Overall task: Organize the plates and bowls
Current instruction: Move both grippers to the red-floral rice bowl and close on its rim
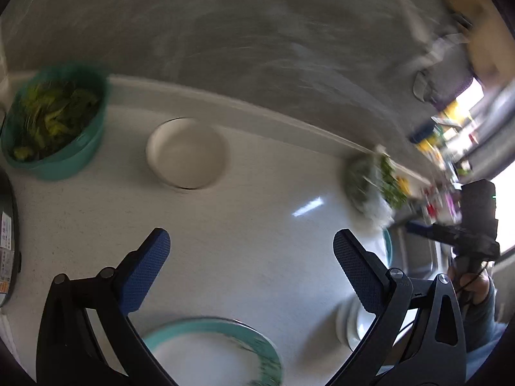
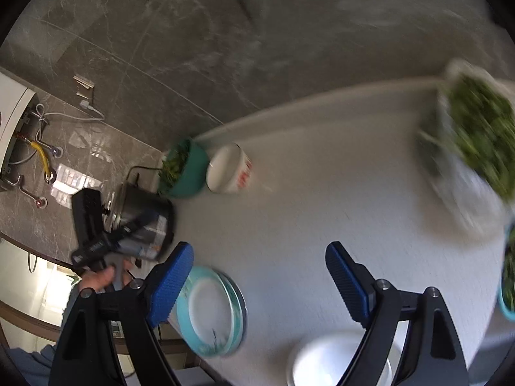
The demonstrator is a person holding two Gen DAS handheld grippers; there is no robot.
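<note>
Both jaws stand wide apart with nothing between them: the left gripper hangs above a teal-rimmed plate, the right gripper above white bowls. Farther back on the pale counter, 1 white bowl sits beside a teal bowl of greens.

No text, brand or number could be read in either view. Red markings were seen on the outer wall of the white bowl, far ahead of the right gripper, but were blurred beyond reading. Printed labels were seen on the dark pot, at the far left of the left gripper, too small and smeared to be made out.
</note>
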